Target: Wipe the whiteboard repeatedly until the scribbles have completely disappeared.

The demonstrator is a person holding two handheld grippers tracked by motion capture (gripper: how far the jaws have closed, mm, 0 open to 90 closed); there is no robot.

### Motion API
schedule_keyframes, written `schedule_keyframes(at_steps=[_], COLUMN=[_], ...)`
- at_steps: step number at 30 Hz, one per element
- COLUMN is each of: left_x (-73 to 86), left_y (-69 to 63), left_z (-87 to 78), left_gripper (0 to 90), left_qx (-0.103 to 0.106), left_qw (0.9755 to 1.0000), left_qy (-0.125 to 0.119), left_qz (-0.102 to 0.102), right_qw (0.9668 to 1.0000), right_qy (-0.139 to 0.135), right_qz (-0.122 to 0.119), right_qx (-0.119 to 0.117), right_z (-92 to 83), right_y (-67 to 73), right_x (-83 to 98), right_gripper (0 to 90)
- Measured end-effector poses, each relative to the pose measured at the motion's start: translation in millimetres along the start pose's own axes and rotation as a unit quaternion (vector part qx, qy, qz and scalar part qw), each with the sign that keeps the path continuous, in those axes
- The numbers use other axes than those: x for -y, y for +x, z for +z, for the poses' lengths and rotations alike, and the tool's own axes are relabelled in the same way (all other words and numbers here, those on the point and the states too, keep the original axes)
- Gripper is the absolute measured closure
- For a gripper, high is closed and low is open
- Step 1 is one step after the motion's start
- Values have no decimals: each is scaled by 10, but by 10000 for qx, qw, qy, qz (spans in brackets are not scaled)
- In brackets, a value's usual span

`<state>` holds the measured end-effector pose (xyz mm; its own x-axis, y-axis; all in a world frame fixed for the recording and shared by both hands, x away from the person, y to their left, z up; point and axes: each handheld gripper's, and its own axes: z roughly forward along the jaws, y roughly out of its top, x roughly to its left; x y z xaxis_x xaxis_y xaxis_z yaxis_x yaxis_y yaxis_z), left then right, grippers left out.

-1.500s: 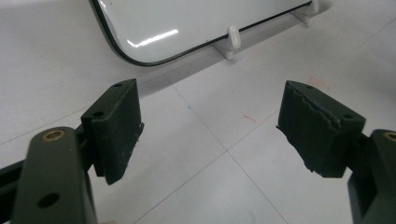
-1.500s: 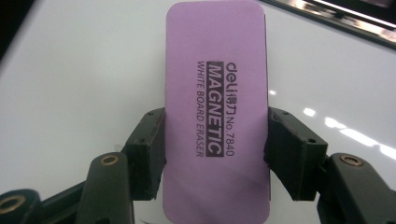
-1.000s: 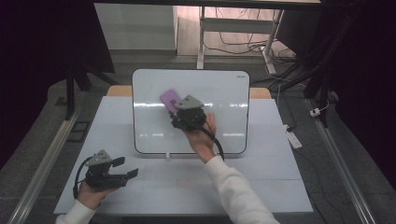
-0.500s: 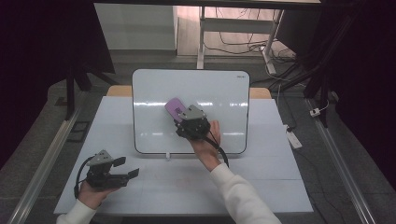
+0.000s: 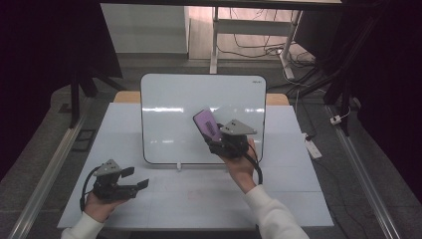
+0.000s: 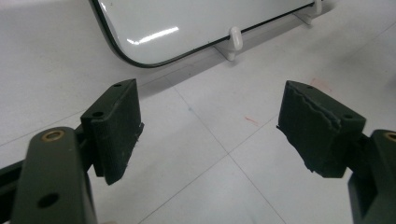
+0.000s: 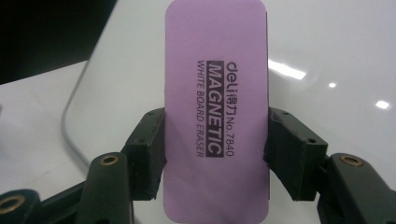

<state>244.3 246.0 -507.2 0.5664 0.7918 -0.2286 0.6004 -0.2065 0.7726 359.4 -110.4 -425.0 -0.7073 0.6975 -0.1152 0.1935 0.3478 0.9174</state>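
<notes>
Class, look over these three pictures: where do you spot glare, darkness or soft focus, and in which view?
High view: the whiteboard carries pale reflected bands, and the room around the table is dark. Left gripper view: a bright glare streak lies on the whiteboard's corner, and the near black jaws look slightly soft. Right gripper view: small light spots glint on the board behind the purple eraser, whose print reads sharply.

White table (image 5: 164,206), pale panels with thin seams, faint reddish marks near middle. Whiteboard (image 5: 174,104) stands propped on table, centred toward far edge, black-rimmed, rounded corners, glossy with light reflections. Two small white feet (image 6: 235,39) hold its lower edge on table. Wooden strip (image 5: 124,96) shows at far edge, behind whiteboard's corners. Near half of table bare apart from person's hands.
</notes>
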Motion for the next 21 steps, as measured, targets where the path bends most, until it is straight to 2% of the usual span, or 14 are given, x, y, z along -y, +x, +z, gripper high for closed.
schedule_keyframes(at_steps=[2, 5, 8, 12, 15, 19, 21], left_x=[0, -2, -4, -9, -26, -36, -33], left_y=[1, 11, 13, 11, 6, -7, 0], left_z=[6, 7, 10, 25, 49, 74, 69], left_gripper=[221, 221, 221, 221, 221, 221, 220], left_qx=[-2, -12, -19, -4, 6, 34, 39], left_qw=[10000, 10000, 10000, 10000, 10000, 10000, 10000], left_qy=[4, 1, -9, 9, 18, 53, 45], left_qz=[-19, -27, -54, -80, -61, -39, -38], right_qw=[9998, 9982, 9969, 9976, 9992, 9995, 9994], right_qy=[-23, -53, -73, -73, -42, 94, 180], right_qz=[105, 391, 557, 566, 359, 188, 176], right_qx=[-149, -447, -546, -389, -151, 223, 231], right_z=[-58, -133, -208, -291, -274, -70, 79], right_y=[6, -24, -62, -108, -129, -150, -143], right_x=[65, 165, 246, 328, 275, 72, 3], right_gripper=[406, 406, 406, 406, 406, 406, 406])
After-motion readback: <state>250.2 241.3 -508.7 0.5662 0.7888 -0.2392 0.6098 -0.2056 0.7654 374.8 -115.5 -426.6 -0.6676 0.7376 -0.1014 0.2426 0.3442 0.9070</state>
